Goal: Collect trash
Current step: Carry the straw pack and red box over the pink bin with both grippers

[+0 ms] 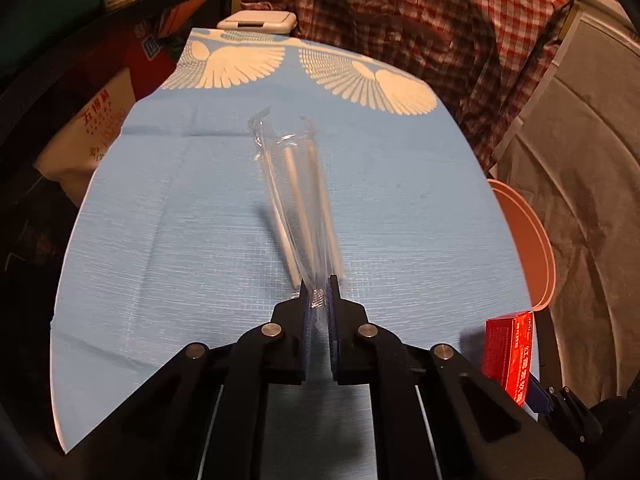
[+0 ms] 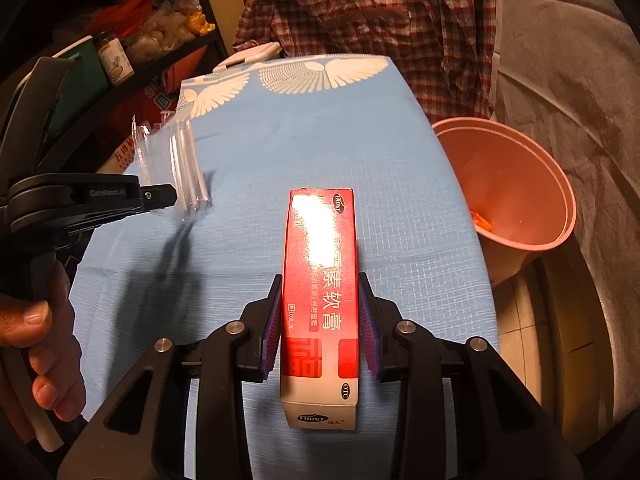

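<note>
My left gripper [image 1: 319, 286] is shut on a clear plastic wrapper [image 1: 298, 200] with white sticks inside, held above the blue table [image 1: 160, 240]. The wrapper also shows in the right wrist view [image 2: 176, 164], pinched by the left gripper [image 2: 170, 200]. My right gripper [image 2: 319, 300] is shut on a red and white ointment box [image 2: 320, 280], held lengthwise above the table [image 2: 420, 220]. The box also shows at the lower right of the left wrist view [image 1: 507, 352].
A pink bin [image 2: 516, 200] stands off the table's right edge with orange scraps inside; its rim shows in the left wrist view [image 1: 528, 240]. A plaid shirt [image 1: 420, 40] hangs behind the table. A cluttered black shelf [image 2: 132, 44] stands at the left. A grey cover [image 2: 560, 60] lies at the right.
</note>
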Demonstrator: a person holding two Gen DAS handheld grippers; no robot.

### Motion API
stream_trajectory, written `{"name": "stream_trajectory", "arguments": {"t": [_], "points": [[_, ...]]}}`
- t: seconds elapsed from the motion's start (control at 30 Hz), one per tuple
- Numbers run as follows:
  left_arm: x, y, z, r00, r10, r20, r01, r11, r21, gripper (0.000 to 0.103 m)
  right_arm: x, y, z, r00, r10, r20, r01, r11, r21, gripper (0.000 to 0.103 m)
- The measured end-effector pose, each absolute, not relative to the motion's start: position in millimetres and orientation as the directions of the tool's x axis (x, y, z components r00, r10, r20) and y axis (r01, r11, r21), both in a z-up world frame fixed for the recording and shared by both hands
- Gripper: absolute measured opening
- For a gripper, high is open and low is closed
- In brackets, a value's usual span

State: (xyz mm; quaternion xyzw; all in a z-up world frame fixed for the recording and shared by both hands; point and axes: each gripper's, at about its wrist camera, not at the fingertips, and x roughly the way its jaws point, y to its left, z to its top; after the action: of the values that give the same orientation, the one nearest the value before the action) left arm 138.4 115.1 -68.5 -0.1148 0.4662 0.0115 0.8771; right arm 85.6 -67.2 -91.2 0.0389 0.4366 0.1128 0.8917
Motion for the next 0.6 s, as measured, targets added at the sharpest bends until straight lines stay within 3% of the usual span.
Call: {"name": "stream_trajectory", "arguments": {"t": [0.6], "points": [[103.7, 111.7, -23.7, 0.667, -0.085, -0.74, -0.087, 0.978, -0.19, 0.007, 75.6, -80.6, -31.1, 0.686, 0.248, -0.684, -0.219, 0.967, 0.132, 0.035]]}}
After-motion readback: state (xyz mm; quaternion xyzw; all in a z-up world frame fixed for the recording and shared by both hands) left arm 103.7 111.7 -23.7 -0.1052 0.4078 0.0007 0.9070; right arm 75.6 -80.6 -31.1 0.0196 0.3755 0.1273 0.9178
